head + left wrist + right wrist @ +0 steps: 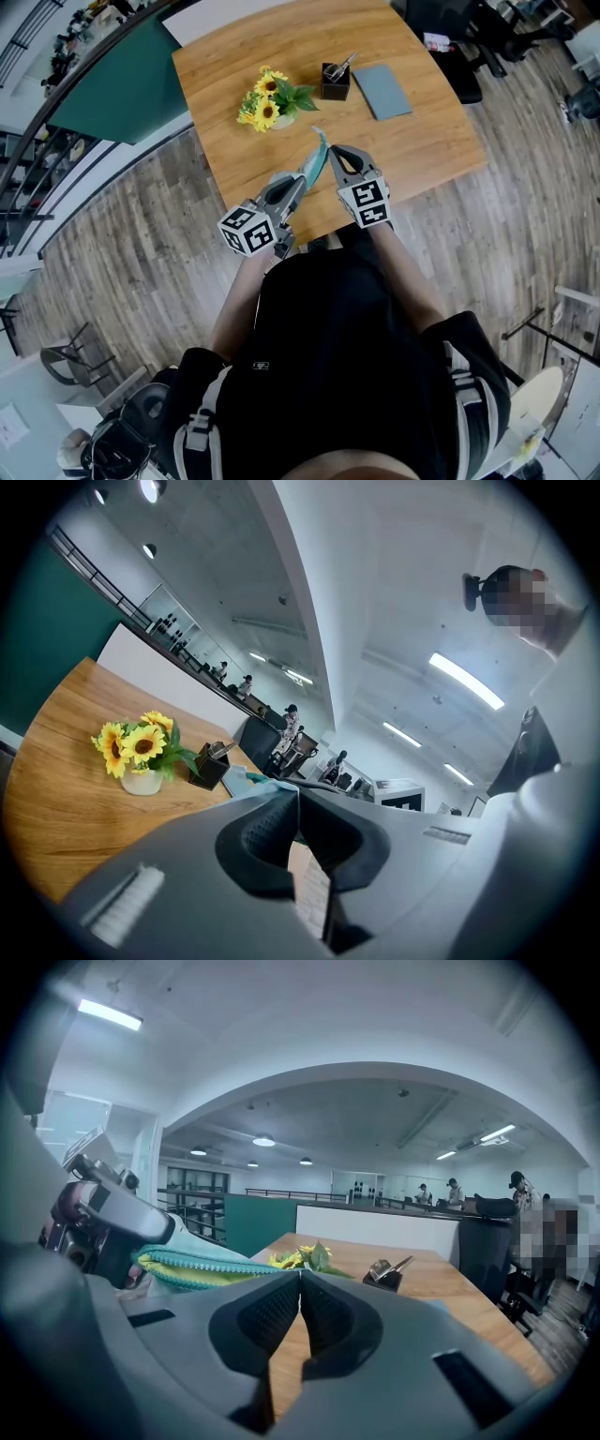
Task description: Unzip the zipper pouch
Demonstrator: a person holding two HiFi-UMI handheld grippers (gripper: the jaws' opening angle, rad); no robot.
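Observation:
A teal zipper pouch (316, 156) hangs in the air over the table's near edge, held between both grippers. My left gripper (300, 182) is shut on its near end; a pale teal edge of the pouch (247, 782) shows at the jaw tips. My right gripper (331, 151) is shut at the zipper line, and the pouch (192, 1266) runs from its jaw tips (300, 1274) back to the left gripper (98, 1218). Teal zipper teeth lie above a yellow-green strip. The jaws hide the zipper pull.
On the wooden table (422, 141) stand a pot of sunflowers (270, 101), a black pen holder (336, 81) and a grey notebook (382, 90). A black office chair (459, 37) stands past the far right corner. Wood floor surrounds the table.

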